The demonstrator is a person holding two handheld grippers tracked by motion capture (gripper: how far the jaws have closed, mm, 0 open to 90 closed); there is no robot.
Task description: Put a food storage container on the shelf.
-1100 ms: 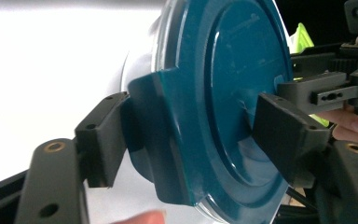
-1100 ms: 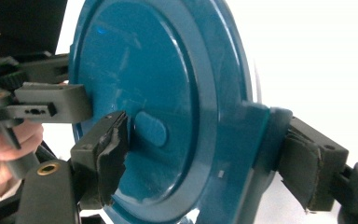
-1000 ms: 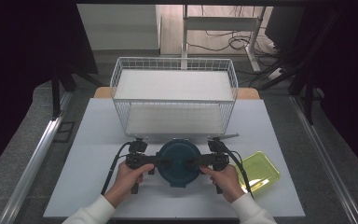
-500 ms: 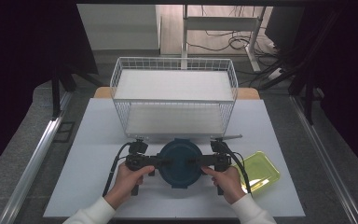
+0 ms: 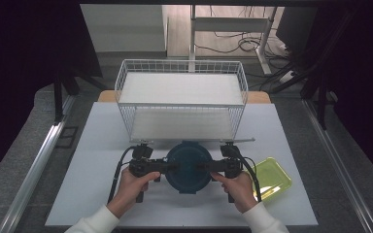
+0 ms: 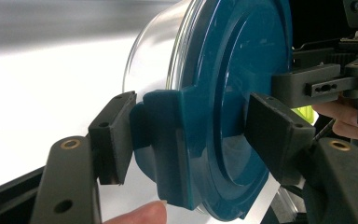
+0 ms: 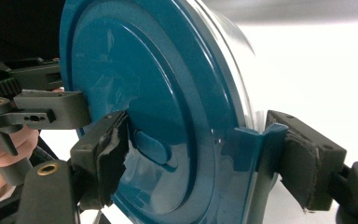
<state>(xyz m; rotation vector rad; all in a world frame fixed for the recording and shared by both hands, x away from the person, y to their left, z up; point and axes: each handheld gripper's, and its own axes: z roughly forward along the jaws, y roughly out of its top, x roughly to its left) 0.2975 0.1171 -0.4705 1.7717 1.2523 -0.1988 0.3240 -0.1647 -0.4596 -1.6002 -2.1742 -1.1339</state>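
While both hands rest on the white table [image 5: 97, 145] near the person, the round container [image 5: 189, 167] sits between the two grippers, just in front of the wire basket [image 5: 182, 97]. It has a clear body [image 6: 149, 60] and a dark teal lid [image 6: 242, 79] with a latch flap on each side.

The left gripper [image 5: 167, 166] comes in from the left. Its jaws have just been closing, and they straddle the left latch flap [image 6: 168, 140]. One pad touches or nearly touches the flap's outer face, and the other lies on the lid's top; whether they press firmly I cannot tell.

The right gripper [image 5: 205, 167] comes in from the right. Its jaws bracket the right latch flap [image 7: 251, 149]. One worn pad lies against the top of the lid, and the other sits at the flap's outer side, seemingly touching it.

A yellow-green tray [image 5: 272, 177] lies to the right of the right hand [image 5: 238, 187].
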